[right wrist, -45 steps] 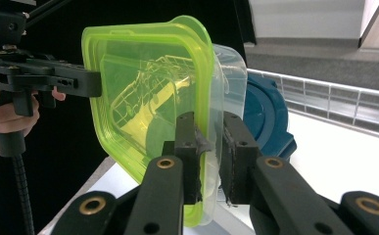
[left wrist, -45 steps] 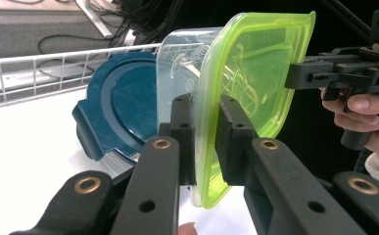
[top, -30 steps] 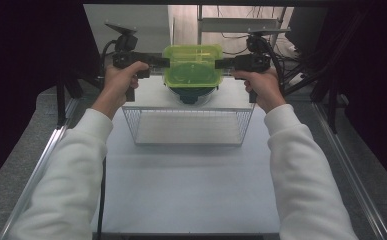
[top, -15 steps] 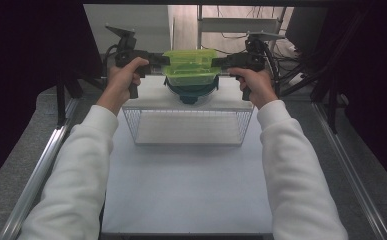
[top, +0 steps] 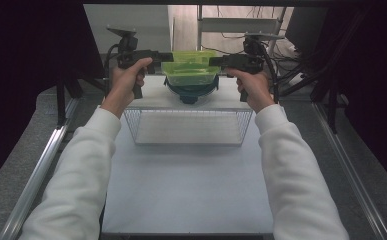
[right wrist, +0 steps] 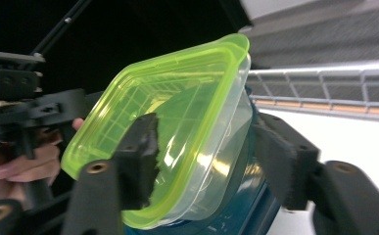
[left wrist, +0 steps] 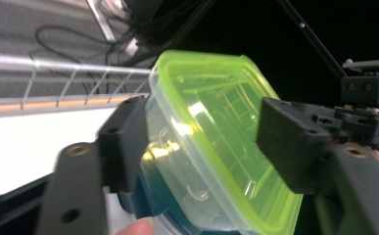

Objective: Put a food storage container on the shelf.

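A clear container with a lime-green lid (top: 190, 70) rests, tilted, on a dark teal container (top: 191, 92) at the far end of the white table (top: 186, 190). My left gripper (top: 166, 56) is at its left edge and my right gripper (top: 215, 61) at its right edge. Both pairs of jaws have just been opening. In the left gripper view the green lid (left wrist: 216, 132) lies between the spread jaws of the left gripper (left wrist: 209, 142), which do not press on it. In the right gripper view the lid (right wrist: 177, 107) likewise sits loosely inside the right gripper (right wrist: 211, 156), with the teal container (right wrist: 241, 196) below.
A wire basket (top: 188, 125) stands just in front of the stacked containers. Metal rails (top: 36, 170) run along both sides of the table. Cables and a frame (top: 261, 30) crowd the space behind the containers.
Both grippers' jaws have spread apart off the green-lidded container. The container has settled a little lower onto the teal one. The hands have stayed at its two sides.
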The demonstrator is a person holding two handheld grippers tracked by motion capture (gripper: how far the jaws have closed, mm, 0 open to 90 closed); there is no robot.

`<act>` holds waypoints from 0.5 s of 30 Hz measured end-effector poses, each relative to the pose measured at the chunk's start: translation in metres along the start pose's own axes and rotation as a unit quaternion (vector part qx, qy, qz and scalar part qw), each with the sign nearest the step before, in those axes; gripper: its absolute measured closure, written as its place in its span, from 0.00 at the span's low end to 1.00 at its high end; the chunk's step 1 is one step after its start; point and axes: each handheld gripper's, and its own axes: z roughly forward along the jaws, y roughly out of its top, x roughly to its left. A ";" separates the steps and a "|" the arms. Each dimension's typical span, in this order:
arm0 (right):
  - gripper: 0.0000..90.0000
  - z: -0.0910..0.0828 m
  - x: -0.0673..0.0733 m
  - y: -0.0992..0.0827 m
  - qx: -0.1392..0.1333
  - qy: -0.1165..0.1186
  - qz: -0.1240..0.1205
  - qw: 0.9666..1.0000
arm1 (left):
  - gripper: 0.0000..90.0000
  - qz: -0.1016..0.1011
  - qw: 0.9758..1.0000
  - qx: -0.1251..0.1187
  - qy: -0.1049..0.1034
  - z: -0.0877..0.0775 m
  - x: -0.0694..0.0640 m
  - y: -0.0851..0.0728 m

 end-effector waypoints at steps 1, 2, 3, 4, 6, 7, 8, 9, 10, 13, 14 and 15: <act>0.39 -0.001 0.002 0.000 -0.003 -0.001 -0.008 1.000 | 0.34 0.004 1.000 -0.002 -0.001 -0.001 -0.001 0.000; 0.36 -0.002 0.003 0.000 -0.009 -0.004 -0.017 1.000 | 0.32 0.008 1.000 -0.005 0.001 -0.002 -0.002 -0.001; 0.35 -0.003 0.005 0.000 -0.014 -0.009 -0.028 0.999 | 0.32 0.014 1.000 -0.008 0.006 -0.004 -0.003 -0.001; 0.33 -0.005 0.006 -0.001 -0.020 -0.010 -0.040 0.999 | 0.31 0.023 1.000 -0.011 0.010 -0.005 -0.004 -0.002; 0.31 -0.010 0.009 0.000 -0.026 -0.008 -0.062 0.998 | 0.30 0.037 0.999 -0.017 0.013 -0.010 -0.007 -0.004; 0.30 -0.012 0.010 -0.001 -0.029 -0.009 -0.069 0.997 | 0.30 0.046 0.999 -0.023 0.016 -0.013 -0.009 -0.004; 0.30 -0.016 0.012 -0.001 -0.032 -0.008 -0.076 0.997 | 0.30 0.050 0.998 -0.025 0.016 -0.015 -0.010 -0.005; 0.29 -0.018 0.012 -0.001 -0.032 -0.007 -0.082 0.996 | 0.29 0.056 0.998 -0.027 0.016 -0.019 -0.012 -0.005; 0.29 -0.020 0.013 -0.002 -0.034 -0.008 -0.087 0.996 | 0.29 0.063 0.997 -0.029 0.018 -0.022 -0.014 -0.006; 0.28 -0.028 0.014 -0.008 -0.037 -0.009 -0.096 0.995 | 0.27 0.078 0.996 -0.029 0.024 -0.031 -0.019 -0.008; 0.28 -0.030 0.014 -0.009 -0.036 -0.007 -0.097 0.995 | 0.27 0.081 0.996 -0.029 0.024 -0.034 -0.021 -0.009; 0.28 -0.032 0.014 -0.011 -0.036 -0.005 -0.098 0.995 | 0.27 0.087 0.996 -0.027 0.025 -0.037 -0.023 -0.010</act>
